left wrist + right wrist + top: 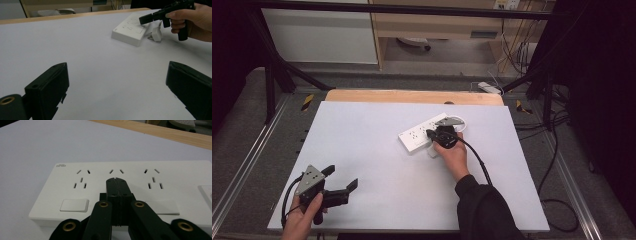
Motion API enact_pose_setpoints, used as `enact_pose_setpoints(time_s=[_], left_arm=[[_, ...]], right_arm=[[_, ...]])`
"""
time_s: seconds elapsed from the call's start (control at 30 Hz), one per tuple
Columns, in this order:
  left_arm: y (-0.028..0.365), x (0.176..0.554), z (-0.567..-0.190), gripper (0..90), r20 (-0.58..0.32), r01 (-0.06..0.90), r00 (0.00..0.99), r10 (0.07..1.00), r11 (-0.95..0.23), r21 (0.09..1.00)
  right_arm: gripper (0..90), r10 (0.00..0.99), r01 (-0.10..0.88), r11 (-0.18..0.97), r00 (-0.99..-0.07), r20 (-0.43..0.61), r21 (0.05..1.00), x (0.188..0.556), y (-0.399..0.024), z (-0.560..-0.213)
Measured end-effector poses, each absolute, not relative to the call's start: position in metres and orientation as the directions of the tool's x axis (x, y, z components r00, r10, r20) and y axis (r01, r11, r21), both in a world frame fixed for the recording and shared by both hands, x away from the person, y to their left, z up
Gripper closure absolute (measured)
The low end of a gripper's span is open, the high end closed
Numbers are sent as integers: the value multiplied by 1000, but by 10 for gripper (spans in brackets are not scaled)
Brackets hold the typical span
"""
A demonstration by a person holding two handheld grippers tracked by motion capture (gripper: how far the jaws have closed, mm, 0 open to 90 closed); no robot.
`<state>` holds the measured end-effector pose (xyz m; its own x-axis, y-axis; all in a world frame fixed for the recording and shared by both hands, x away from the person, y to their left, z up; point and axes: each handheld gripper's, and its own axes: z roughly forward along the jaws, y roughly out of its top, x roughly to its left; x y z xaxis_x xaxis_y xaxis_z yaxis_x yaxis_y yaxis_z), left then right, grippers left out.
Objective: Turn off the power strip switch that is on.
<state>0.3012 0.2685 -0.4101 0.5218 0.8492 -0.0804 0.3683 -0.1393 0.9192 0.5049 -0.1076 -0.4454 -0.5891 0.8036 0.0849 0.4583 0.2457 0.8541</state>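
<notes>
Over power strip point(140, 187), right gripper point(116, 181) pressed closed, left gripper point(117, 82) gaping, white plug point(156, 33) beside strip.

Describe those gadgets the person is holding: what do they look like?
Each is a black pistol-shaped tool. The left claw has two blocky black jaws; the right claw has slim ones on arms with brass-ringed holes. A grey triangular plate dotted with small marks tops each, and a black cable trails behind. The right arm wears a black sleeve.

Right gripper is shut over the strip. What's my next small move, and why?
Probably open the right gripper and draw back toward the white plug lying beside the power strip. The fingers are pressed together and hold nothing, and the plug is still unplugged.
</notes>
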Motion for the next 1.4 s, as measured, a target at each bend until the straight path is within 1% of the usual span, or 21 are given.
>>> enact_pose_setpoints(time_s=[0.67, 1.13, 1.4], left_arm=[[269, 301, -409, 46, -68, 361, 519, 852, -147, 921], [269, 301, -410, 46, -75, 367, 520, 851, -143, 919], [269, 301, -409, 46, -65, 362, 520, 852, -151, 920]], right_arm=[[900, 792, 449, 250, -604, 85, 858, 498, -103, -448], [900, 788, 444, 244, -609, 90, 862, 498, -104, -449], [900, 789, 444, 237, -607, 95, 864, 498, -104, -450]])
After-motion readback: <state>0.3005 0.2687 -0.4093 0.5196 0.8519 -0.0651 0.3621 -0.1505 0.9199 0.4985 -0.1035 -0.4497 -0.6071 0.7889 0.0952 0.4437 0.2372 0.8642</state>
